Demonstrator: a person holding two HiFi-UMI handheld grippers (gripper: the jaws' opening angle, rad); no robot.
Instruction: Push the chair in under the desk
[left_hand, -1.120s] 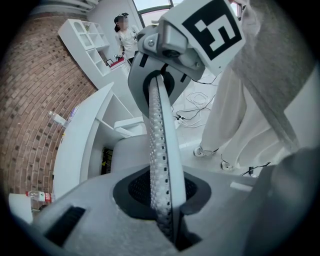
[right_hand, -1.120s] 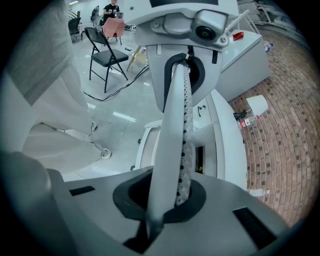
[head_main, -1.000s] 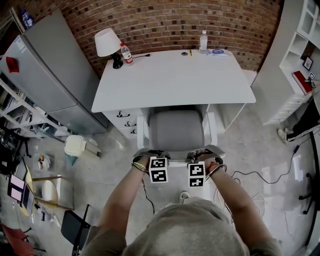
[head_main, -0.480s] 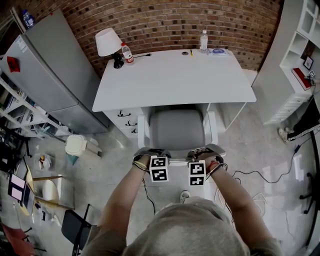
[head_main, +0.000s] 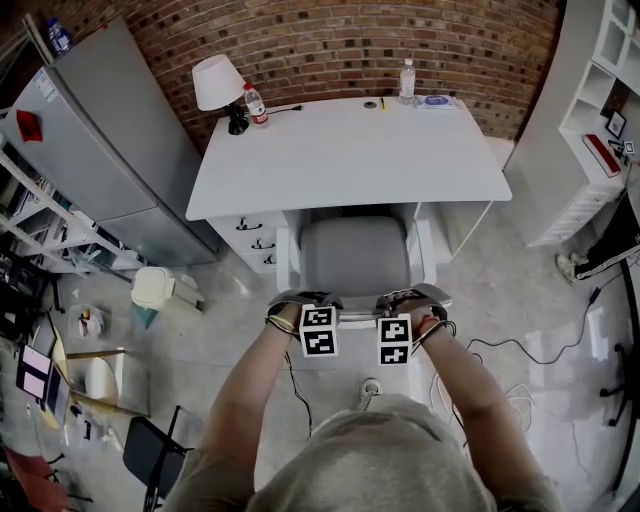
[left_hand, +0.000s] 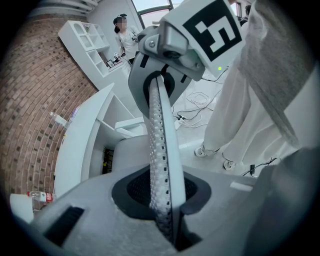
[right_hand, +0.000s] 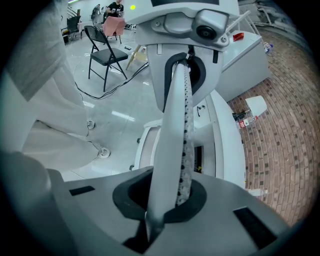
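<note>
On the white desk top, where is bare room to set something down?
The middle and front of the white desk top, up to the grey chair, are bare. Crowded at the back edge: white lamp, red-labelled bottle, clear bottle.

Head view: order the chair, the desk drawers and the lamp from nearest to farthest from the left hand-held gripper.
1. chair: right at the left hand-held gripper.
2. desk drawers: ahead, to the left.
3. lamp: far back, left.

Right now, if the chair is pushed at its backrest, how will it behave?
The chair looks rigid, with a white frame and padded seat, so it probably moves as one piece. The glossy floor should let it slide. Pushed high at the backrest, it might tip slightly forward.
</note>
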